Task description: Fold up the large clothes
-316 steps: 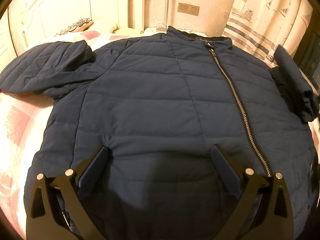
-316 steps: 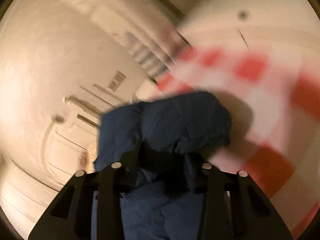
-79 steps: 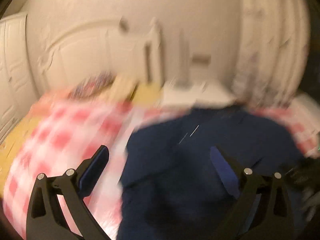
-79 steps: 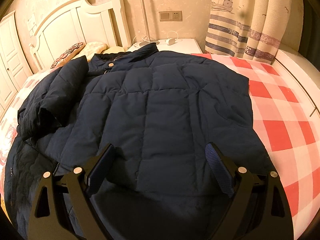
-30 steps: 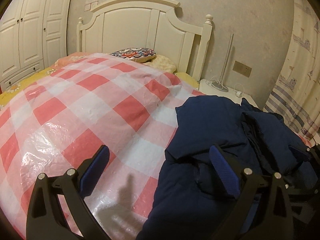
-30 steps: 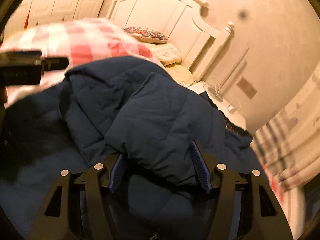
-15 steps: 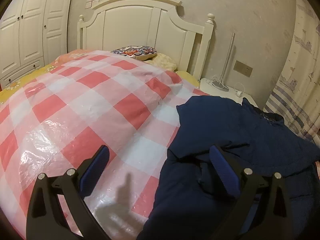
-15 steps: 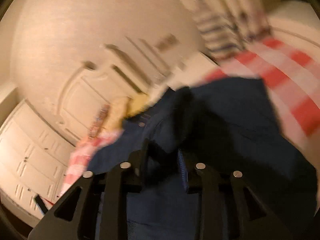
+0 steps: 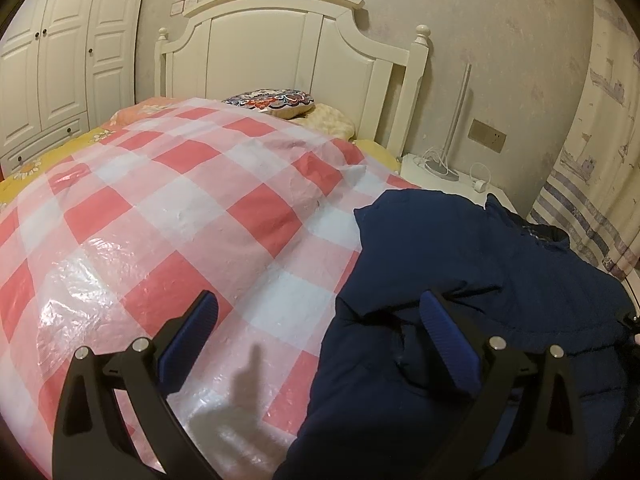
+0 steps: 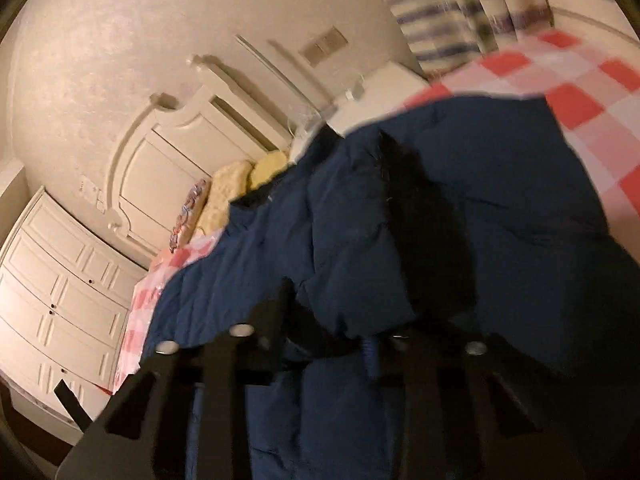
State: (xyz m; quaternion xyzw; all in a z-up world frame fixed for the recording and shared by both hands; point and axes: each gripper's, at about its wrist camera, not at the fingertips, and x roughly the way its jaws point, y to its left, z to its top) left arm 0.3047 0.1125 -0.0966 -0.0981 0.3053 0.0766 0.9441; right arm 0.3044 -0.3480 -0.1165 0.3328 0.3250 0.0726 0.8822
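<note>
Right gripper (image 10: 326, 344) fingertips buried in jacket (image 10: 460, 220) fold; jacket cut off lower right; curtain (image 10: 460, 12) blurred.

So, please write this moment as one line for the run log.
left gripper: open, over checked cover | right gripper: just closing, shut on navy jacket fold | jacket: bunched on bed, fold unfinished

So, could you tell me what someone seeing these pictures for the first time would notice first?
Probably the navy puffer jacket, bunched up on the right side of the bed, dark against the red-and-white checked cover. Next, the right gripper, whose jaws have just been closing, pinches a fold of that jacket, while the left gripper stands wide open over the jacket's edge.
</note>
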